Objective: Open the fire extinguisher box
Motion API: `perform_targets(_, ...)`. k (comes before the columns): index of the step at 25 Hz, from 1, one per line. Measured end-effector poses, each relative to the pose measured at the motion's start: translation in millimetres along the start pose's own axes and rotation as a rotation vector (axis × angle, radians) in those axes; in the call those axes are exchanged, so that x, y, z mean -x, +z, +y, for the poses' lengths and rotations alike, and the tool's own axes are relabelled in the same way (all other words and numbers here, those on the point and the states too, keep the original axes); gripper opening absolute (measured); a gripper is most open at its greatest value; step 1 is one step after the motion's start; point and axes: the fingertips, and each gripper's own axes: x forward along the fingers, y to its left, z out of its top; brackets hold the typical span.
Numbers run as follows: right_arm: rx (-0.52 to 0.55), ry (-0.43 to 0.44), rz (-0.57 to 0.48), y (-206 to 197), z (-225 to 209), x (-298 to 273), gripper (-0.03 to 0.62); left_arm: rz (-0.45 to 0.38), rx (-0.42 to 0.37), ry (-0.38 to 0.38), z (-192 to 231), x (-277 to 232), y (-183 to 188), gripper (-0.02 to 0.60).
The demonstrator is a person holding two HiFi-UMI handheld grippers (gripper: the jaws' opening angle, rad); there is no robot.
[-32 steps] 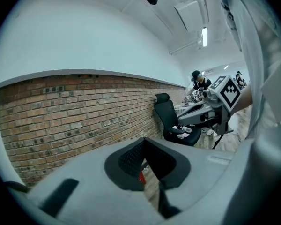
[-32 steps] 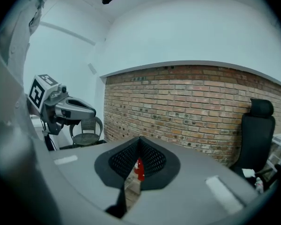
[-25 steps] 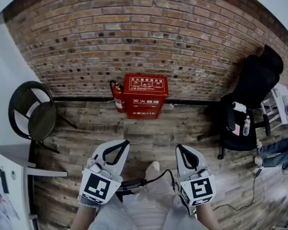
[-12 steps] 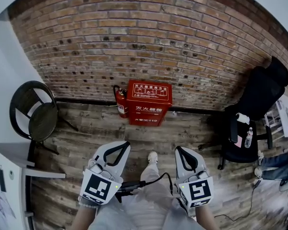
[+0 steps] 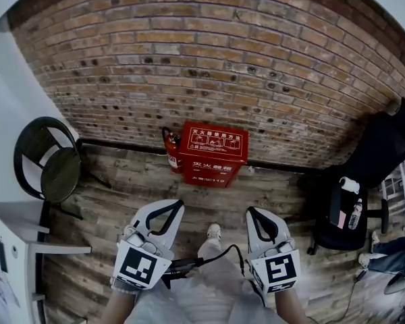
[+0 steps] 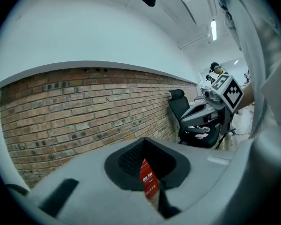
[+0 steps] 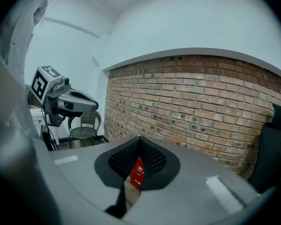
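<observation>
Nothing is opened yet: the red fire extinguisher box (image 5: 212, 152) sits closed on the floor against the brick wall (image 5: 209, 59), well ahead of both tools. The left gripper (image 5: 170, 209) and right gripper (image 5: 256, 216) have their fingers pressed together on nothing, so the approach and the lid are all to come

Open floor (image 5: 209, 202) before box (image 5: 212, 155) (chair (image 5: 50, 164) aside)

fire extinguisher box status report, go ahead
Left gripper, right gripper: jaws shut, empty. Red rectangular fire extinguisher box closed, against brick wall, not yet reached. Wooden plank floor between, nothing blocking.
</observation>
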Motion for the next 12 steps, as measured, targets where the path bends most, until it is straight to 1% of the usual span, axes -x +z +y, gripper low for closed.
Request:
perform_targets(4, 0.004, 0.039, 0.007, -3, -27, -32, 0.008, 0.015, 0.017, 0.022, 15, -37, -1, -0.001)
perform_targets(7, 0.006, 0.067, 0.033, -7, -48, -55, 0.008, 0.024, 0.023, 0.039, 27, -64, 0, -0.002)
perform_targets(12, 0.013, 0.116, 0.021, -1, -79, -89, 0.008, 0.047, 0.050, 0.075, 44, -103, 0, -0.001)
